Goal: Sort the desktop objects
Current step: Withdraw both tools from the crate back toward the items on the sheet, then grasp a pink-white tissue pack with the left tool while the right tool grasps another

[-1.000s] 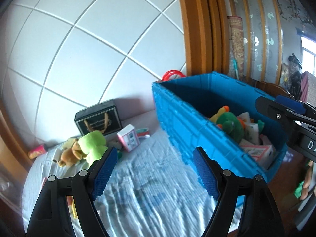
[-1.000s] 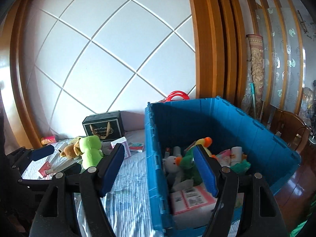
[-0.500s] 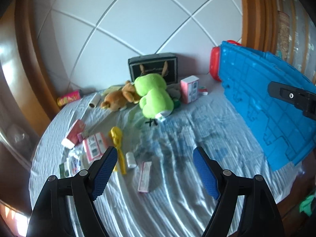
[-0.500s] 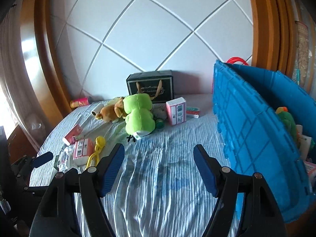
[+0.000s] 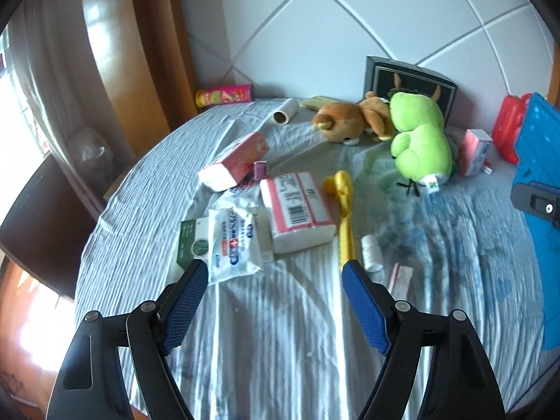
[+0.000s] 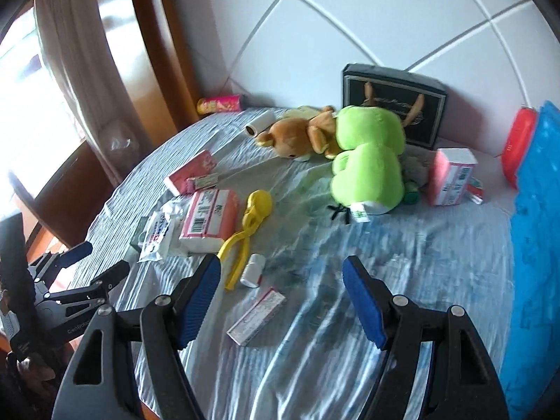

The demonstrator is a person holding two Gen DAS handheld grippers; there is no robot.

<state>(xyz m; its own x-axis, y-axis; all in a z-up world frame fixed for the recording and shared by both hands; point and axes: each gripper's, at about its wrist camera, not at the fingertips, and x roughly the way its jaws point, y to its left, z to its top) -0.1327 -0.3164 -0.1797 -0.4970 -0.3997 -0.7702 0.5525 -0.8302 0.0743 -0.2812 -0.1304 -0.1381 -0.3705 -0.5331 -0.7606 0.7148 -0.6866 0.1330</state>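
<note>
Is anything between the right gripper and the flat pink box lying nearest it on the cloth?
Nothing visible. The right gripper is open above bare cloth, and the flat pink box lies just below its left finger, with the white bottle farther off.

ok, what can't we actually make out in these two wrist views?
- Blue plastic crate: cut by the right edge in both views, contents unseen.
- Red plastic item: partly behind the crate, identity unclear.
- Small flat pink-white box: left view, partly behind the left tool; print too small in both.
</note>
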